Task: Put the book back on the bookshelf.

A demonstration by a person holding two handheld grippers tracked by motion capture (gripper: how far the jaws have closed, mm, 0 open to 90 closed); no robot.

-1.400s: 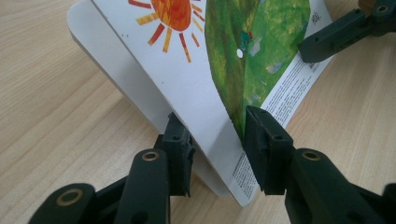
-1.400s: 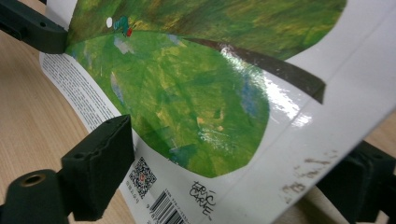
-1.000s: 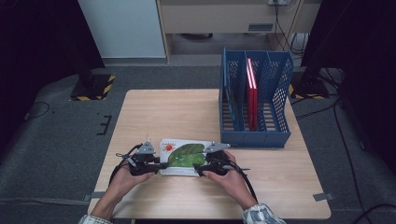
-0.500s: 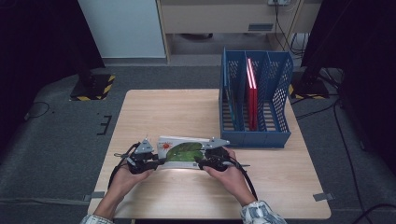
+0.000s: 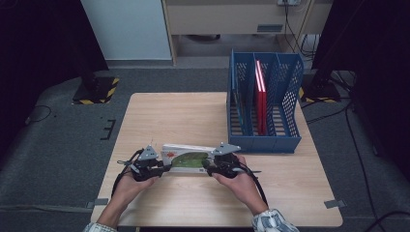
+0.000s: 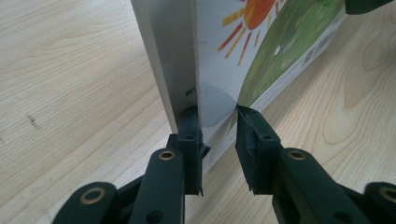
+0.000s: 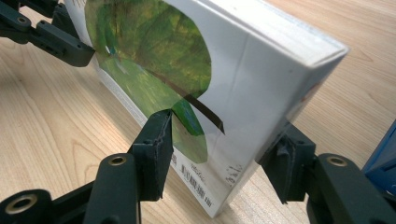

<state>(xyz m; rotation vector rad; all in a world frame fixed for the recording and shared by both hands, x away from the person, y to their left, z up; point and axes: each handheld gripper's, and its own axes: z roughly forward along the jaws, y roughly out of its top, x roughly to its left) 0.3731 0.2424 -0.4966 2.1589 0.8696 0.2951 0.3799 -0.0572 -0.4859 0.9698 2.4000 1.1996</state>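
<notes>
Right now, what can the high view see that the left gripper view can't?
The high view takes in the blue file rack with a red book standing in it, plus the person's hands and the right gripper. The left gripper view, up close, gives the orange sun printed on the picture book's cover. Both share the picture book, the left gripper clamping its end, and the wooden table.
</notes>
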